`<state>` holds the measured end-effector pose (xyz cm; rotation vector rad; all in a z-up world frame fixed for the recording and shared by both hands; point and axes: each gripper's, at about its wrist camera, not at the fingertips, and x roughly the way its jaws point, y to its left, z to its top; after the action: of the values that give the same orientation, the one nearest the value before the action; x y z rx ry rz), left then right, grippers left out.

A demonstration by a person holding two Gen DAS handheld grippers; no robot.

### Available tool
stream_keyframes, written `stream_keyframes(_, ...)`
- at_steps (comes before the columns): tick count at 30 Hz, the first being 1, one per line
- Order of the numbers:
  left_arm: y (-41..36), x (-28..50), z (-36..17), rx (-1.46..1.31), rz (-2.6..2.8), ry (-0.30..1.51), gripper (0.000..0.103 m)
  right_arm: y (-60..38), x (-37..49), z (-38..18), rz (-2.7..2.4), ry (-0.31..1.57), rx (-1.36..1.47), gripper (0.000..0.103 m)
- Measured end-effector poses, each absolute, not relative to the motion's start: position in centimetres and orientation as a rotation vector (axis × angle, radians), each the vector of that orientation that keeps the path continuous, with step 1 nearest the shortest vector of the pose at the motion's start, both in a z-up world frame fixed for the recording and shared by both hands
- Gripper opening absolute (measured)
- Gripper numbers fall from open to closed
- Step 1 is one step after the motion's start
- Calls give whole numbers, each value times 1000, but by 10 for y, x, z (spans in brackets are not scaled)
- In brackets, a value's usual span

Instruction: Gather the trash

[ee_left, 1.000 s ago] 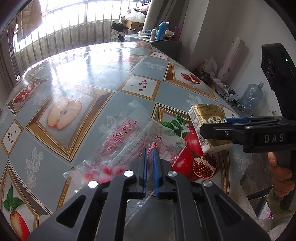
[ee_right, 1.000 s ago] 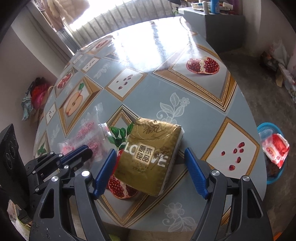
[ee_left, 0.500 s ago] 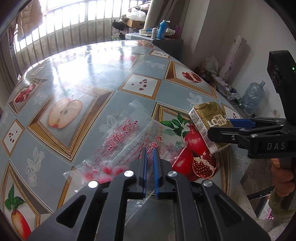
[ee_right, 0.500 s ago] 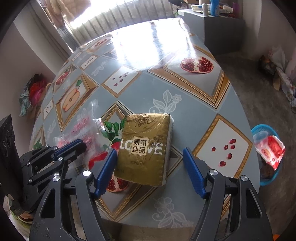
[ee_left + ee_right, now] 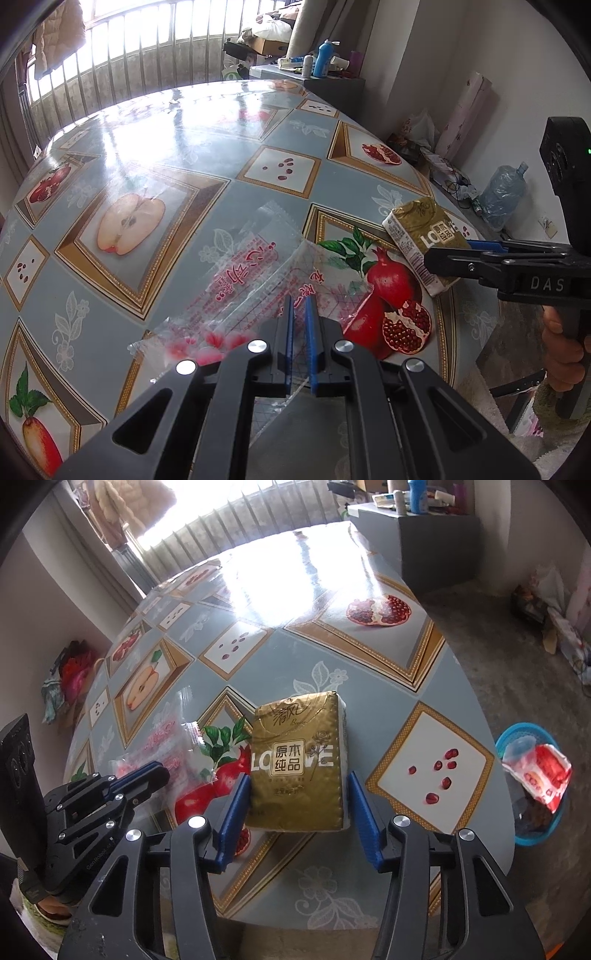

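Fruit-print table (image 5: pixel 369 664): left gripper (image 5: pixel 299 332) fingers clenched on clear wrapper (image 5: pixel 243 280); right gripper (image 5: pixel 299 819) fingers closing around gold tissue pack (image 5: pixel 295 760).

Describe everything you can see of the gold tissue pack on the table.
The gold tissue pack is a soft rectangular packet in shiny gold film with white sides, printed with LOVE and Chinese characters. It lies flat on the fruit-patterned table near its edge, partly over a printed pomegranate. The right gripper straddles its near end, closing; its blue fingers flank it, contact unclear.
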<state>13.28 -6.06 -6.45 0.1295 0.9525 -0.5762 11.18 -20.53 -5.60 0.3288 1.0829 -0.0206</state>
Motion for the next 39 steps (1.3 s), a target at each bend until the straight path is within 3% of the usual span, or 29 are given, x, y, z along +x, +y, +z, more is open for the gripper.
stream_keyframes(8,-5,118,-35,41,-538,912,6,-199,109,-41,47,1022,356,47)
stream_keyframes(23,43,126,-70,-282,-490,1125,9,-153,132,-62,199,1083,335,46)
stream_keyframes(31,53,139,-72,-439,-522,1130,10,-152,132,-63,195,1085,333,46)
stream_keyframes(35,61,140,-69,-522,-539,1102,23,-152,133,-63,195,1085,334,46)
stream_keyframes(39,75,138,-69,-626,-566,1088,29,-152,133,-63,196,1085,335,46)
